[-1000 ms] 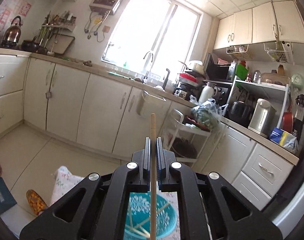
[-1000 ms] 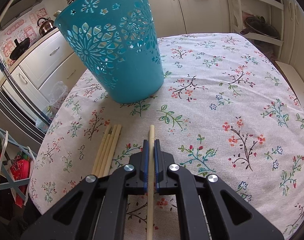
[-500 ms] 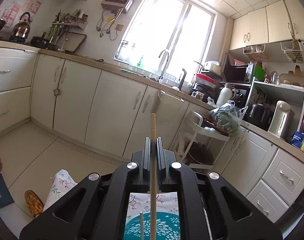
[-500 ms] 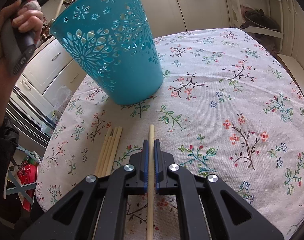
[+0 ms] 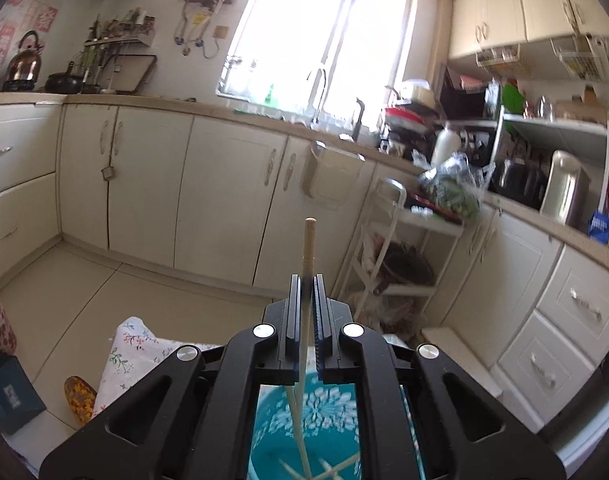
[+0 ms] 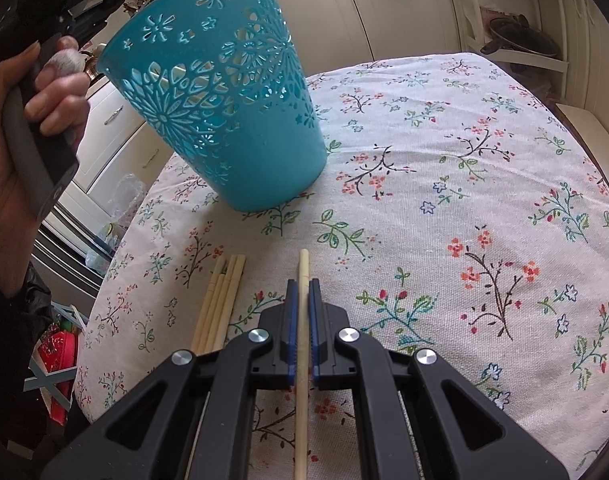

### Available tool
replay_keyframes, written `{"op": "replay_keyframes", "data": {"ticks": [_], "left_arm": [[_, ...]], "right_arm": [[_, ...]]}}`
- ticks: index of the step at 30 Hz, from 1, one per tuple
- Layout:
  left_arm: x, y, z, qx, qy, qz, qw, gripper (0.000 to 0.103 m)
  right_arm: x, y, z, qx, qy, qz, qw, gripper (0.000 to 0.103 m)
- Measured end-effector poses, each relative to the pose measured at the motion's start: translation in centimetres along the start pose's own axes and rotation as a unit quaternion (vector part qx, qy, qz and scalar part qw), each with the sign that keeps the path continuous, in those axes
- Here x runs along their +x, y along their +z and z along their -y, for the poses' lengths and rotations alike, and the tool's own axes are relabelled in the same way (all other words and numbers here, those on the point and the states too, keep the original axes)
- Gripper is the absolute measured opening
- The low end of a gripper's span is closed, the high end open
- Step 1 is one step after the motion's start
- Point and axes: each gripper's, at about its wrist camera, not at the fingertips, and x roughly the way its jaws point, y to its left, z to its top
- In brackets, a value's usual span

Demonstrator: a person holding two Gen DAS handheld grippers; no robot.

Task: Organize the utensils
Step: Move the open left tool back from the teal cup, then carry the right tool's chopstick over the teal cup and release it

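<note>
Chopsticks (image 5: 324, 466) already lie in the teal basket (image 6: 232, 120) under the left tongs (image 5: 305, 300), which loosely hold one chopstick (image 5: 307, 256). Right tongs (image 6: 303, 304) pinch another chopstick (image 6: 303, 280); several loose chopsticks (image 6: 220, 300) wait just left.

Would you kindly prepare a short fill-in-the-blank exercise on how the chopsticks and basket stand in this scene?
1. The left gripper holds one wooden chopstick directly above the teal perforated plastic ____.
2. The right gripper is shut on ____ pale wooden chopstick.
3. The loose bundle of wooden chopsticks lies on the ____ tablecloth.

Missing words: basket; one; floral
</note>
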Motion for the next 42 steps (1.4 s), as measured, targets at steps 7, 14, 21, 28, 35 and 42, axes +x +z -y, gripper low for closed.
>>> {"op": "replay_keyframes", "data": {"ticks": [7,14,21,28,35,42], "left_arm": [[-3.3,-2.1,-0.6,0.029,0.003,-0.036,0.9989,0.023],[-9.1,-5.3,-5.5,-0.027,0.041,-0.054,0.9973,0.052],[-8.9,-13.7,-8.8,-0.07,0.057,-0.155,0.9837,0.054],[-7.6,-17.3,-8.4,-0.074,0.054,-0.199,0.9757,0.055],[-7.5,-17.2,-8.8,-0.084,0.053,-0.201,0.9745,0.061],[-7.5,-17.3,-8.7,-0.084,0.053,-0.203,0.9742,0.062]], "right_arm": [[0.0,0.0,0.0,0.0,0.0,0.0,1.0,0.006],[-0.1,0.1,-0.1,-0.003,-0.001,-0.004,1.0,0.006],[0.0,0.3,-1.8,-0.047,-0.045,-0.029,0.997,0.006],[0.6,0.1,-3.7,-0.122,-0.102,-0.03,0.987,0.005],[-2.3,-0.2,-1.2,-0.016,-0.011,0.018,1.0,0.006],[-8.5,2.8,-1.2,0.043,0.093,0.118,0.988,0.006]]}}
